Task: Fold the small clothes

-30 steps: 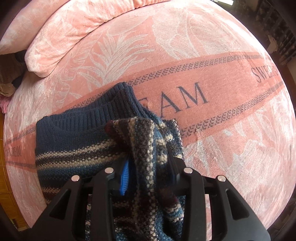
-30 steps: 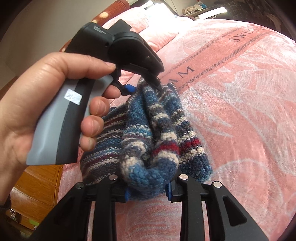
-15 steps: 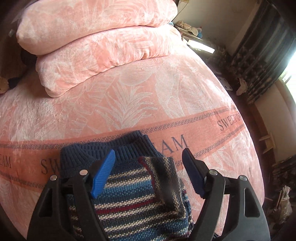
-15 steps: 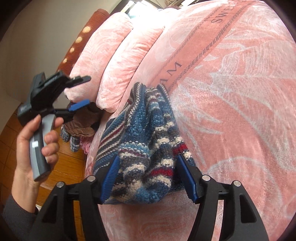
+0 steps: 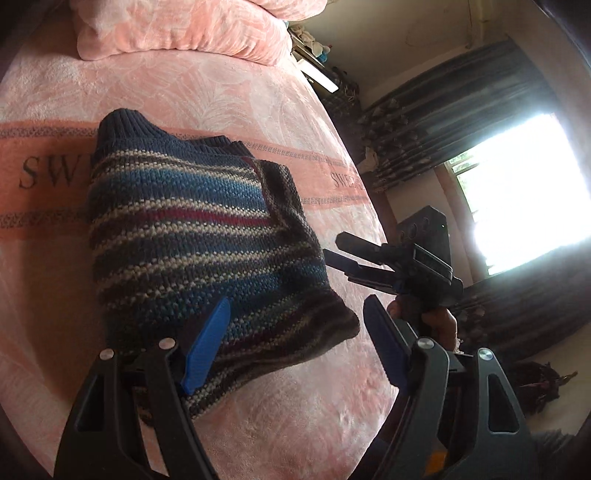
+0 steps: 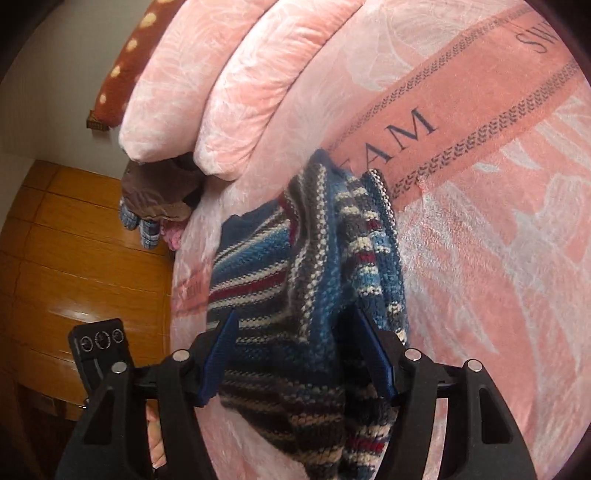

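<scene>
- so, the striped knit sweater (image 5: 192,236) lies folded into a compact bundle on the pink blanket (image 5: 221,92) covering the bed, across the darker salmon band printed with lettering.
- its navy ribbed collar (image 5: 125,125) points up the bed toward the pink pillows (image 5: 177,26); the opposite end points back toward the near edge of the bed, so the long axis runs from pillows to bed edge. the stripes run crosswise to that axis.
- 1 folded sleeve or side panel lies along the bundle's right-hand edge in the left wrist view, its stripes running lengthwise.
- the left gripper (image 5: 295,332) hovers over the near end of the bundle, its 2 blue pads (image 5: 207,343) spread wide with nothing between them touching; it has no hold on the knit.
- the right gripper (image 6: 306,354) has its jaws set apart on either side of a bunched thickness of sweater (image 6: 295,295); the knit fills the gap between the blue pads (image 6: 218,358), yet i cannot tell whether they are pressing on it or merely standing beside it.
- seen from the left wrist, the right gripper (image 5: 345,260) sits just off the bundle's right side, in a hand (image 5: 424,314).
- beside the bed there is a wooden floor (image 6: 74,258), and some brown and plaid clothing (image 6: 155,199) is tucked against the pillows (image 6: 229,85).
- a bright window (image 5: 517,192) with dark curtains (image 5: 443,122) stands beyond the bed's far side.
</scene>
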{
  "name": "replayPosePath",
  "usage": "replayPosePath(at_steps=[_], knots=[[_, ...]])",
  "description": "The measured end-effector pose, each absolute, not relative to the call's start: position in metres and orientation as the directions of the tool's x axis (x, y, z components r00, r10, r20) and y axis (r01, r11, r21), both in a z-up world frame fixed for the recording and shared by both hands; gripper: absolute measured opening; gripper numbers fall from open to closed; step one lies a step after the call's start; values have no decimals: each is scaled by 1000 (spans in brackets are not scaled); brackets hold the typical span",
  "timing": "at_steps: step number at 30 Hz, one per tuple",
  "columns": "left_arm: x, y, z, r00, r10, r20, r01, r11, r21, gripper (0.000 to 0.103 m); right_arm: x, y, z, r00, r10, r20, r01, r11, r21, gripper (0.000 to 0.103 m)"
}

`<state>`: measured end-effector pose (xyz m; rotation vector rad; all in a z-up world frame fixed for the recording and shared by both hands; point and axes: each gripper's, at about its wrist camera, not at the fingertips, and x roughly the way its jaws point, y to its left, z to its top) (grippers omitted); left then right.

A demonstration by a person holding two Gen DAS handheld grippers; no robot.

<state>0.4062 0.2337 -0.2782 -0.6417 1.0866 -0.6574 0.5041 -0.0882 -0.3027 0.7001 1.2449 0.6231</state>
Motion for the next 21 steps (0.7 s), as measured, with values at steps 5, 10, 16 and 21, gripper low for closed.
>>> replayPosePath(at_steps=[5, 10, 16, 21], knots=[[403, 237, -310, 319, -795, -516, 117, 573, -811, 73, 506, -87, -297, 238, 735, -635, -103, 670, 736, 12], [403, 222, -331, 256, -833, -490, 99, 527, -844, 70, 508, -99, -326, 186, 732, -656, -72, 676, 733, 14], [401, 234, -310, 308, -842, -443, 146, 502, -853, 71, 511, -119, -311, 289, 716, -635, -54, 674, 736, 50], [399, 225, -333, 256, -830, -495, 91, 531, -843, 71, 511, -90, -316, 212, 706, -676, -137, 706, 695, 20]])
